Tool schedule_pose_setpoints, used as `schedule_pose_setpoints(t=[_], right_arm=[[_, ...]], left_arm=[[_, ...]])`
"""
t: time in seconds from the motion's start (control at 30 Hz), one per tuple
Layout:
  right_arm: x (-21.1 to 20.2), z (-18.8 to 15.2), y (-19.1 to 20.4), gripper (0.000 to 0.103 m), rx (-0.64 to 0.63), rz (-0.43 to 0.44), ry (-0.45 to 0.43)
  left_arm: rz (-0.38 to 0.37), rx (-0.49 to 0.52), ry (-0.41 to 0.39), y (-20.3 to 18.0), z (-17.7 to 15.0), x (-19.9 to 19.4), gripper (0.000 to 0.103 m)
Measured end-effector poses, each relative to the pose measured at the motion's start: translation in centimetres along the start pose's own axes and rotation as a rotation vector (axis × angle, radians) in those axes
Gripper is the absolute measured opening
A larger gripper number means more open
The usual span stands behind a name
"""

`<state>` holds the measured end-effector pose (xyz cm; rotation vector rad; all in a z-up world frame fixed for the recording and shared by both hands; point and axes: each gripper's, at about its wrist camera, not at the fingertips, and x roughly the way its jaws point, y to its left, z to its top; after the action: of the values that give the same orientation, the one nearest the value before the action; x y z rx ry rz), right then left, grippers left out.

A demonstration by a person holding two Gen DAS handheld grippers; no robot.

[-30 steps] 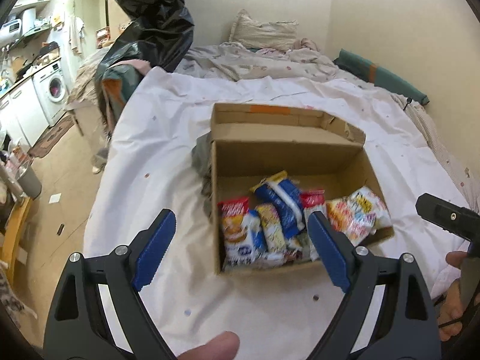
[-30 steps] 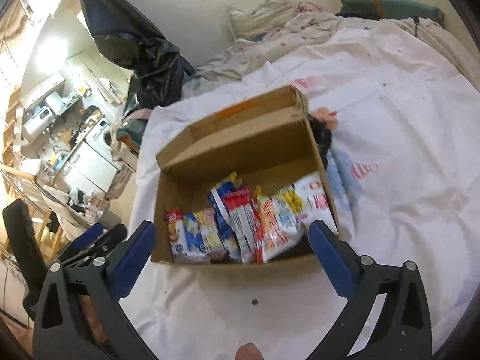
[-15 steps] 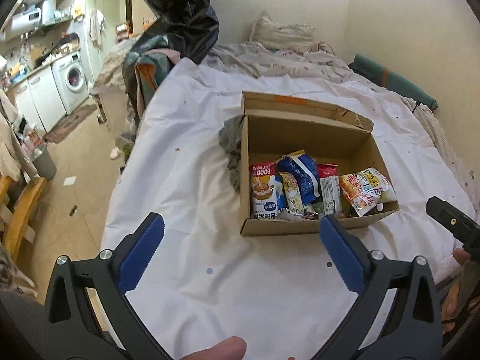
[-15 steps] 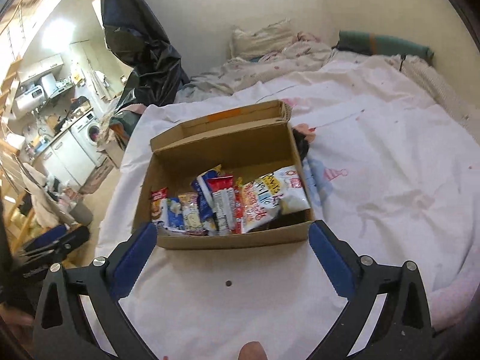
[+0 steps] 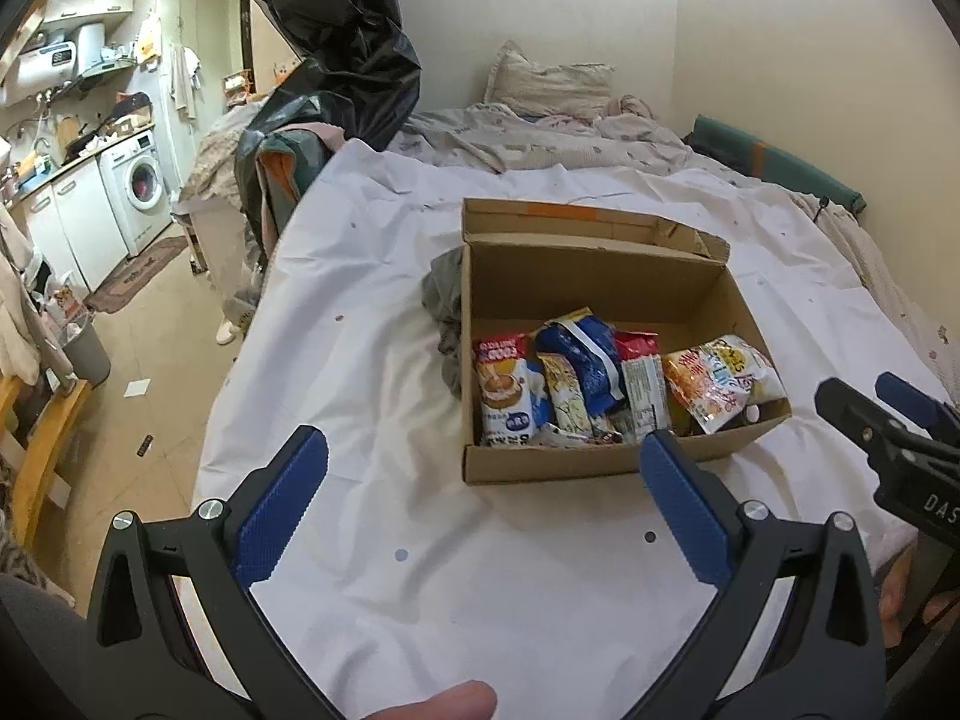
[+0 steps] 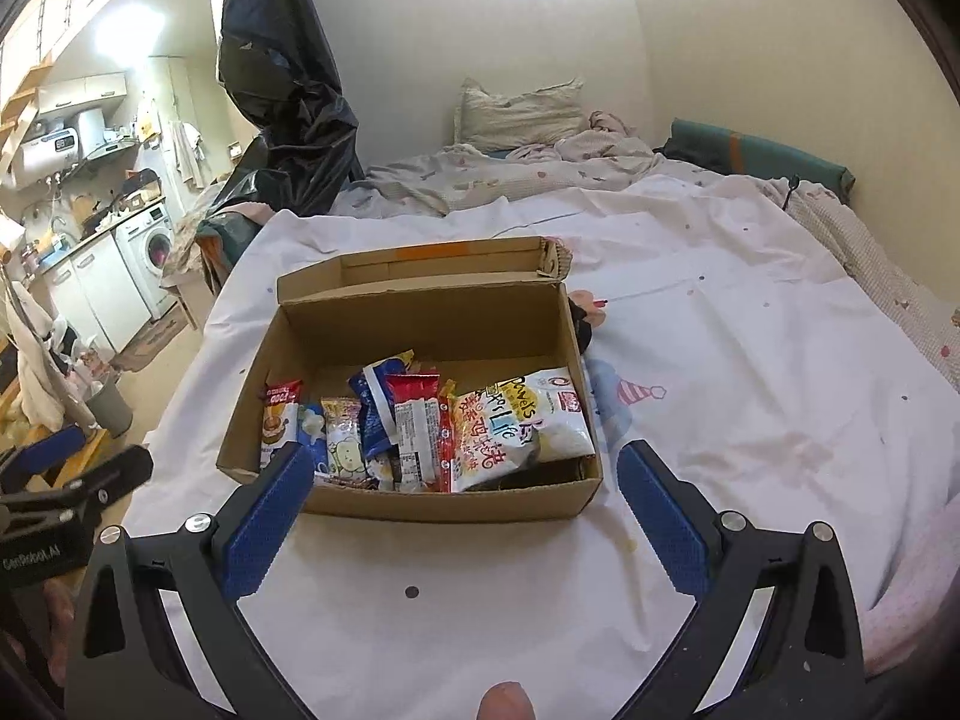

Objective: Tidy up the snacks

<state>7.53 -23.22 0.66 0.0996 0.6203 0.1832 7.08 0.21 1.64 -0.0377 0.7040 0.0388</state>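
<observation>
Sitting on the white bedsheet (image 5: 372, 372), one open cardboard box (image 5: 606, 276) holds the snack packets (image 6: 420, 420), roughly seven, standing packed along its near wall. At far left lies a kitchen area with one washing machine (image 5: 141, 189); next comes a black plastic bag (image 5: 342, 54) hanging at the bed's corner. A grey cloth (image 5: 444, 300) is bunched against the box's left wall. Behind the box are rumpled bedding and one pillow (image 5: 552, 87); a green rolled mat (image 5: 774, 162) lies along the right wall. The left gripper (image 5: 480, 480) hovers released and empty short of the box. The right gripper (image 6: 462, 492) is likewise spread wide, holding nothing, just before the box's near wall.
</observation>
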Motion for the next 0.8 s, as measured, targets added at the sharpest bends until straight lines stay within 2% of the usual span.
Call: schedule_pose_setpoints(t=[0.8], right_arm=[[0.25,-0.23,0.19,0.103,-0.017,-0.024,0.005]], left_arm=[[-0.005,-0.033,0.0,0.46,-0.24,0.13,0.103]])
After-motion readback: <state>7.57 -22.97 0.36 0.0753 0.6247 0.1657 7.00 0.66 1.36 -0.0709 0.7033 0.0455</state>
